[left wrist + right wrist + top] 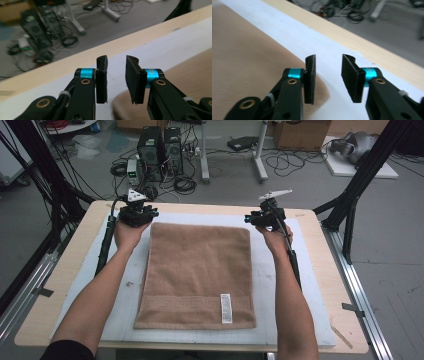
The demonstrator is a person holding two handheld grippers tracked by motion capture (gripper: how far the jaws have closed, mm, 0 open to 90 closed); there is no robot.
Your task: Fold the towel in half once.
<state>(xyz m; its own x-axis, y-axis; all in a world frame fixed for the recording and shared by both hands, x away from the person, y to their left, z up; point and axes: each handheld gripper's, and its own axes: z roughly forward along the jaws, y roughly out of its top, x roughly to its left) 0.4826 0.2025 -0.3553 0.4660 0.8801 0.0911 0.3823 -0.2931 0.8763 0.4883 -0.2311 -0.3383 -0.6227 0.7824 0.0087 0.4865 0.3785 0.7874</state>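
A: What lies at the centre of the high view?

B: A tan towel, spread flat on a white mat that covers most of a pale wooden table. A white care label sits near the towel's lower right edge.

A: And the hands?

B: Both forearms come up from the bottom of the frame. The left gripper is at the towel's upper left corner, the right gripper at its upper right corner.

A: How do the left gripper's jaws stand?

B: In the left gripper view they are apart, a clear gap between the black pads. The left gripper hangs over the rounded towel corner at the lower right of that frame, the mat beyond it. Nothing sits between the pads.

A: The other one?

B: Also parted. In the right gripper view the right gripper is just over the towel corner, which fills the left of the frame. Whether either pad touches the cloth, I cannot tell.

A: Anything in the background?

B: Computer towers and tangled cables on the grey floor, upper part of the high view.
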